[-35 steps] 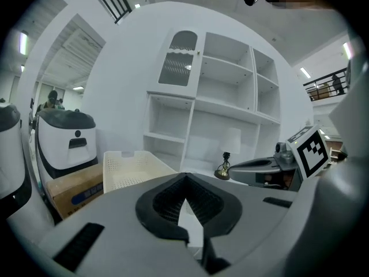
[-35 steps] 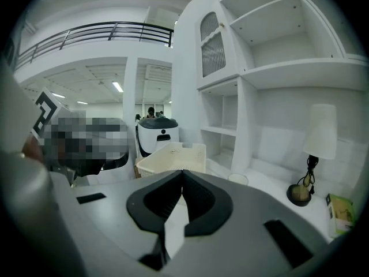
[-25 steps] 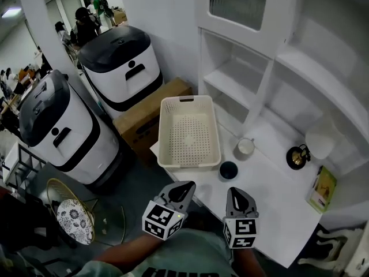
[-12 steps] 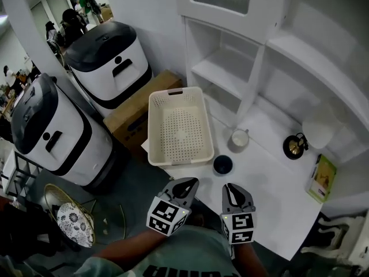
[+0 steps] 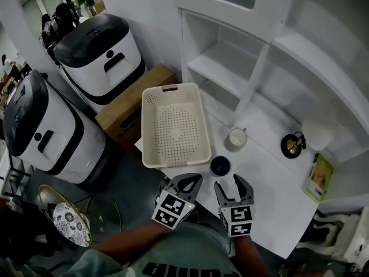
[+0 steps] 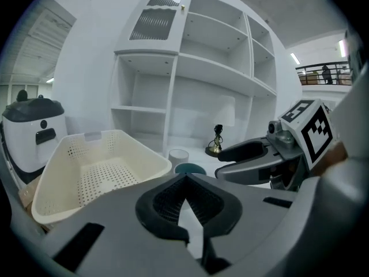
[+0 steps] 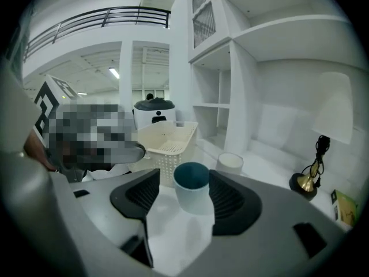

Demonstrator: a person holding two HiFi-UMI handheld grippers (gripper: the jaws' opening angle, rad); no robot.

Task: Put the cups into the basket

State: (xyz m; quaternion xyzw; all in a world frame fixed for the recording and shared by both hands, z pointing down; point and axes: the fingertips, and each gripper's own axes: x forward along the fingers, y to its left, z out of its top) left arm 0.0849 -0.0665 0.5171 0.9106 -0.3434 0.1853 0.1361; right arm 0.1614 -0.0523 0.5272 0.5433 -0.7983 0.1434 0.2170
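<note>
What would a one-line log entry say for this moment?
right gripper: jaws just opened, nothing gripped | blue cup: just ahead, untouched | basket: empty

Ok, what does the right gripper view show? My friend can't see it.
A blue cup stands on a white table between the open jaws of the right tool, which have just been opening. Behind it are a white cup and a cream basket, with white shelves beyond.
</note>
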